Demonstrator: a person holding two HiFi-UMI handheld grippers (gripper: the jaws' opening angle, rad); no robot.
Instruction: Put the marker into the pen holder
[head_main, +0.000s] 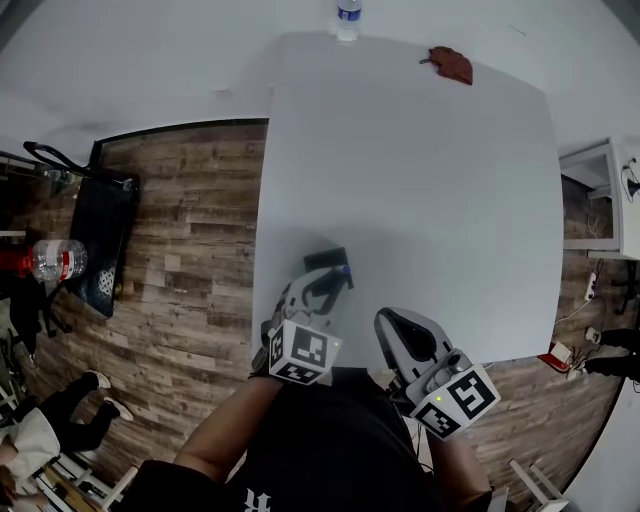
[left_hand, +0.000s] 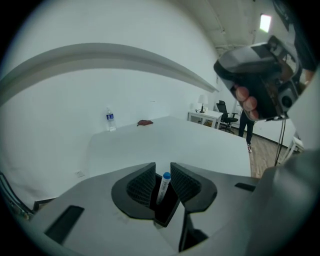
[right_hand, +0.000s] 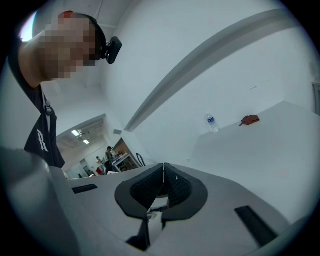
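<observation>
On the near left part of the white table (head_main: 420, 180) stands a dark pen holder (head_main: 328, 258). My left gripper (head_main: 335, 283) is right over it. In the left gripper view a white marker (left_hand: 162, 187) with a blue cap stands upright in the black holder (left_hand: 167, 214), between the pads of the left gripper (left_hand: 163, 167). The jaws stand a little apart, wider than the marker, and the right pad is clear of it. My right gripper (head_main: 388, 322) is held back by the table's near edge. Its pads (right_hand: 163, 167) meet with nothing between them.
A water bottle (head_main: 347, 18) and a red-brown cloth (head_main: 452, 64) lie at the table's far edge. Wooden floor with a black bag (head_main: 105, 240) is to the left. A white desk (head_main: 600, 195) stands to the right. My right gripper and hand (left_hand: 260, 80) show high in the left gripper view.
</observation>
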